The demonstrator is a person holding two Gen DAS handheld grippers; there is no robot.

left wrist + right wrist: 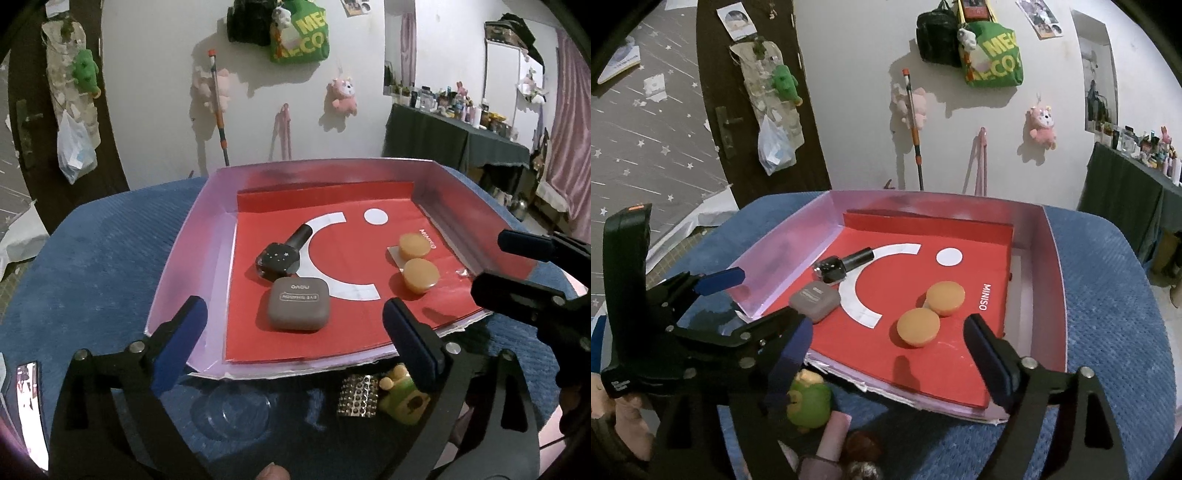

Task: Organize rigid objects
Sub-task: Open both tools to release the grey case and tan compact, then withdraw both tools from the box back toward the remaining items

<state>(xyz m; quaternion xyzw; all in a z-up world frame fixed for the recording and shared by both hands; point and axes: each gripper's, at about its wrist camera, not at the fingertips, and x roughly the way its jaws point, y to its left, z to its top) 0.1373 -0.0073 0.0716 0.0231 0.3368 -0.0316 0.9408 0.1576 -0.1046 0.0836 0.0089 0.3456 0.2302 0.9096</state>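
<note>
A shallow pink tray (pixel 184 243) (pixel 1052 280) with a red Miniso liner sits on a blue cloth. In it lie a black bottle with stars (pixel 282 253) (pixel 842 264), a grey-brown eyeshadow case (pixel 298 303) (pixel 813 296) and two orange round lids (pixel 421 275) (pixel 918 326). My left gripper (pixel 295 339) is open and empty, at the tray's near edge before the case. My right gripper (pixel 886 354) is open and empty, over the near edge; it also shows in the left wrist view (pixel 524 266). A green figurine (pixel 402 397) (pixel 809 400) and a studded square (pixel 358 395) lie outside the tray.
A clear plastic lid (pixel 232 410) lies on the cloth below my left gripper. A pink tube (pixel 833 435) and a dark round object (pixel 862 445) lie near the figurine. A white wall with hanging bags and plush toys stands behind. A cluttered dark table (pixel 454 136) stands at the right.
</note>
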